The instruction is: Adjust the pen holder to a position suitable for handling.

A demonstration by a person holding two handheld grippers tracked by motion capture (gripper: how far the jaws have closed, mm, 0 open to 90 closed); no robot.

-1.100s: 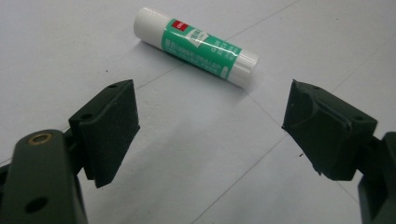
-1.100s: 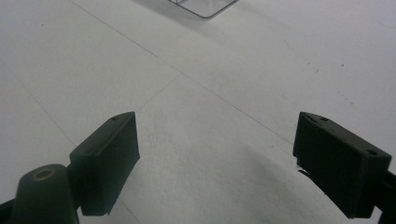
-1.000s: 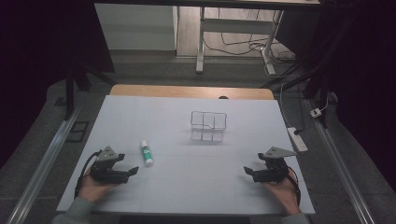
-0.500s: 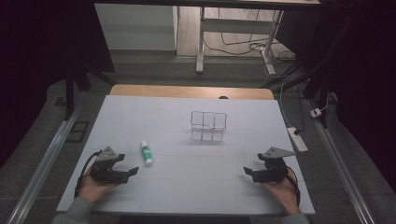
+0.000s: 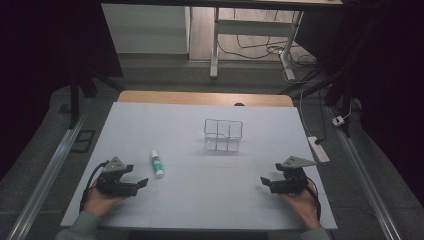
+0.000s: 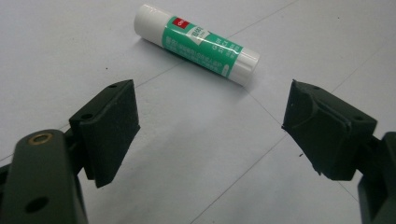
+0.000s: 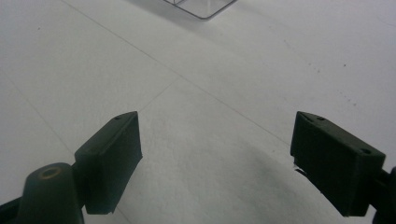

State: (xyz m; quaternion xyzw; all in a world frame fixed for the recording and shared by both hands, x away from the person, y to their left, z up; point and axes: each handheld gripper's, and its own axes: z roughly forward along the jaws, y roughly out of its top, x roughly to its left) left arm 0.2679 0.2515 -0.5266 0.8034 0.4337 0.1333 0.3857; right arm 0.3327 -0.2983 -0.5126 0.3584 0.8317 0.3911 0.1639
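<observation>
Glue stick (image 6: 196,44) lies whole beyond left gripper's (image 6: 210,123) gaping jaws.

A lab: white-covered table (image 5: 200,200), floor cables (image 5: 250,50), dark surroundings.

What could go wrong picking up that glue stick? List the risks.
1. The green-and-white glue stick lies on its round side, so it may roll when the open left gripper closes on it.
2. The clear compartmented plastic organiser looks light; a careless drop-in might tip or push it.
</observation>
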